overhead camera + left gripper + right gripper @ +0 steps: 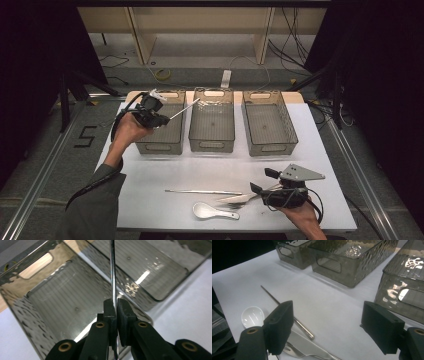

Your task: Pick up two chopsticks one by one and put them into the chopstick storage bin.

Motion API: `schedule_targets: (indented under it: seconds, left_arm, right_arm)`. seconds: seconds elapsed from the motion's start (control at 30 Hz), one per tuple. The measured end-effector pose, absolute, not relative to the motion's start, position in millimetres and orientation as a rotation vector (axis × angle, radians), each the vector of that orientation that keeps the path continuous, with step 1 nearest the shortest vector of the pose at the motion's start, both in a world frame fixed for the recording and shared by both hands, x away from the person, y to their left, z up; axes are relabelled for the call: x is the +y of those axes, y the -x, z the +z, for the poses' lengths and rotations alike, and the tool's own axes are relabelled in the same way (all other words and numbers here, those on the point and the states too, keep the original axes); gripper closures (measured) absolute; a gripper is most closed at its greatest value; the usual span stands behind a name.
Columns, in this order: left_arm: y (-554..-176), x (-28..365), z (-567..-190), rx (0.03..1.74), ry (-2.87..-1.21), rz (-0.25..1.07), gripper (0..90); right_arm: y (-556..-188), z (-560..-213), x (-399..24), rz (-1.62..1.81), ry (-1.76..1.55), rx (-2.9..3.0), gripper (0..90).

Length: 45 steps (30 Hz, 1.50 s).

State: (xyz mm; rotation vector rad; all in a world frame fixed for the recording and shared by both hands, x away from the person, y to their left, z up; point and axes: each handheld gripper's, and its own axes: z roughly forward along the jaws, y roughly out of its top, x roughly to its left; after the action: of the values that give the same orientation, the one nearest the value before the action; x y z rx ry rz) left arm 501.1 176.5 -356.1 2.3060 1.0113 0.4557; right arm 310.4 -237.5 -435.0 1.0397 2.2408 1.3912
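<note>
In the left gripper view the chopstick (113, 270) you hold runs off the top edge, so its far tip is cut off there, and its lower end disappears behind the black jaws. In the right gripper view the knife (310, 346) and the fork beside it (292, 351) are partly covered by your own jaw, and how they overlap is hard to tell. Three smoky clear bins stand in a row at the back of the white counter (150, 175): the left bin (165, 145), the middle bin (212, 142) and the right bin (272, 145). Nearer to you a second chopstick (202, 192) lies flat, with a white ceramic spoon (212, 212) just in front of it and the cutlery close to your right hand. Your left gripper (162, 119) is raised over the left bin, its jaws pinched fully closed on the chopstick, which angles up and across toward the far rim of the middle bin. Your right gripper (260, 182) rests low over the counter near the knife and fork, jaws spread wide with nothing between them.
</note>
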Motion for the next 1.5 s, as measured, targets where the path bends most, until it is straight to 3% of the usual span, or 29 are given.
schedule_targets:
  seconds: [0.77, 1.5]
  left_arm:
    - [-530, 210, -376, 1.203, -2.199, 0.45, 85.6]
    - [-544, 214, -406, 1.345, -2.177, 0.443, 85.1]
  right_arm:
    - [-310, -435, -237, 1.395, -1.036, 2.244, 26.8]
    - [-310, -435, -237, 1.402, -1.034, 2.247, 26.7]
